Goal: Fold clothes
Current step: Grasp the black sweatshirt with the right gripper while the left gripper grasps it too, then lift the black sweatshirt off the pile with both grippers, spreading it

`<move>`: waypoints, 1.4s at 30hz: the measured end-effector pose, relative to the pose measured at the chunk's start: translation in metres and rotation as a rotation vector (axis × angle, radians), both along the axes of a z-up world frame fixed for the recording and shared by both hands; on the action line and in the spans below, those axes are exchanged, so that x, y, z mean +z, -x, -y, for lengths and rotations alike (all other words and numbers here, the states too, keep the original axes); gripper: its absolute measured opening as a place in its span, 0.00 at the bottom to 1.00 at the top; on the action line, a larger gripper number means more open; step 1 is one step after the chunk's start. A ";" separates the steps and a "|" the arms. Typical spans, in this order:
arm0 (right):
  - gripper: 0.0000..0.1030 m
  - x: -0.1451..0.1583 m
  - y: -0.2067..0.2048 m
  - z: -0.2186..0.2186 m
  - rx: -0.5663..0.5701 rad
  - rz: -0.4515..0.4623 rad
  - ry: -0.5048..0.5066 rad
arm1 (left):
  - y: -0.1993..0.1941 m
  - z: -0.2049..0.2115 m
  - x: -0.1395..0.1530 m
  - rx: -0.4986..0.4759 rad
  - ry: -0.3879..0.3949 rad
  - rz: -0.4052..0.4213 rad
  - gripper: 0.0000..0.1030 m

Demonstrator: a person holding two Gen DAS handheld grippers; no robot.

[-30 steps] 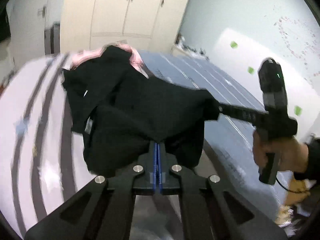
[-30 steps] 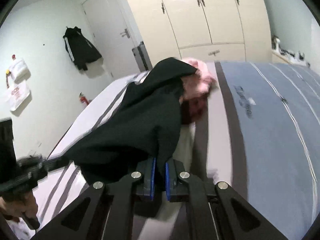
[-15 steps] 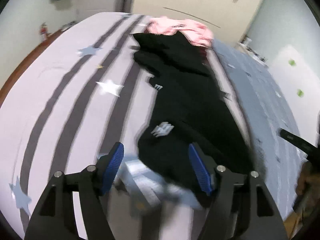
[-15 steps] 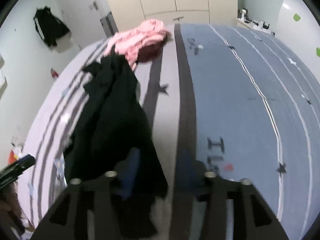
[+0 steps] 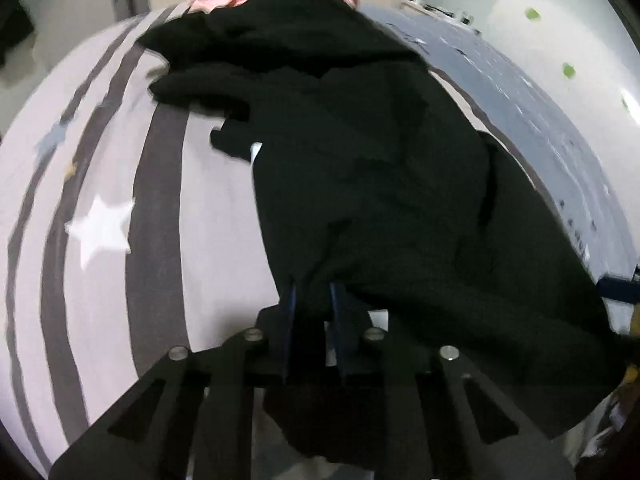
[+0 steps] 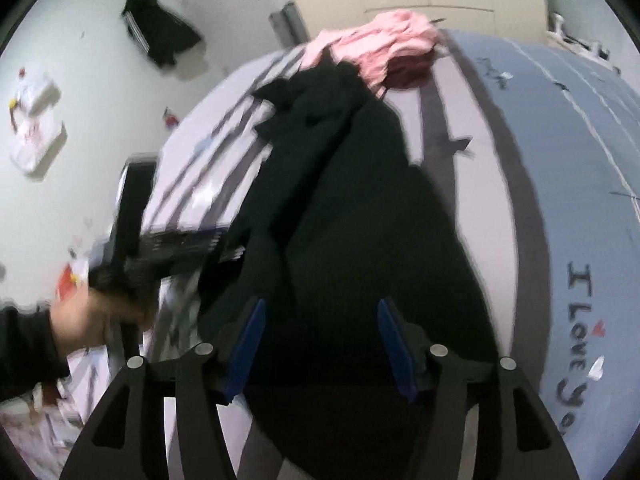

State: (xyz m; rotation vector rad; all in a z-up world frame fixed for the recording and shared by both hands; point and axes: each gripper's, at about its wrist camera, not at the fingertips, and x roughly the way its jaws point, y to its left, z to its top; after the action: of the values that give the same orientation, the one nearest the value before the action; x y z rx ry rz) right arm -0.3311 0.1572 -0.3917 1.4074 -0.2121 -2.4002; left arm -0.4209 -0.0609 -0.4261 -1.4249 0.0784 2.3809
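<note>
Black garment [image 5: 360, 168], lifted before, now lies on bed [image 5: 100, 280]; right gripper [image 6: 320, 338] jaws opening.

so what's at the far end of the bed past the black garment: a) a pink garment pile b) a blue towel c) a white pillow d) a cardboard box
a: the pink garment pile lies bunched at the far end of the bed, just past the top of the black garment.

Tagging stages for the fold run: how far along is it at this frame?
Early. Done: the black garment is on the bed, but rumpled, with no neat fold visible. In hand: the left gripper is closing on its near hem; the right gripper is opening, cloth between its pads, unpressed. Left: smoothing, folding, then the pink clothes behind.
</note>
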 end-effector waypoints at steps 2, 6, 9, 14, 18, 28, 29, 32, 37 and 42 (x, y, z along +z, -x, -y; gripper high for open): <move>0.53 -0.012 -0.007 0.010 0.010 0.039 -0.008 | 0.001 0.023 0.015 0.092 -0.060 -0.016 0.08; 0.53 -0.020 -0.017 0.027 0.008 0.086 0.007 | -0.022 0.090 0.057 0.320 -0.205 -0.088 0.08; 0.53 -0.019 -0.024 0.043 0.022 0.082 0.002 | -0.060 0.136 0.060 0.474 -0.272 -0.054 0.08; 0.53 -0.028 -0.036 0.056 0.021 0.118 0.003 | -0.113 0.164 0.021 0.544 -0.208 0.104 0.08; 0.53 -0.031 -0.047 0.051 0.008 0.152 -0.015 | -0.137 0.158 0.033 0.542 -0.110 0.047 0.40; 0.53 -0.042 -0.089 0.017 -0.153 0.207 -0.100 | -0.068 0.069 0.032 0.185 0.114 -0.100 0.73; 0.53 -0.045 -0.091 0.016 -0.173 0.217 -0.107 | -0.059 0.059 0.022 0.135 0.145 -0.086 0.70; 0.53 -0.052 -0.092 0.017 -0.224 0.225 -0.111 | -0.040 0.049 0.005 0.058 0.177 -0.028 0.14; 0.57 -0.064 -0.080 0.022 -0.269 0.229 -0.074 | -0.018 0.080 0.023 0.144 0.078 -0.021 0.07; 0.57 -0.061 -0.059 0.019 -0.326 0.203 0.013 | -0.011 0.144 0.071 0.358 -0.008 -0.099 0.06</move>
State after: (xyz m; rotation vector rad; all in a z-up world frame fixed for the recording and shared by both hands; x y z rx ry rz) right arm -0.2725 0.1378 -0.4526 1.7257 -0.5463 -2.4942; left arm -0.4095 -0.2052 -0.3555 -1.4153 -0.1761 2.7331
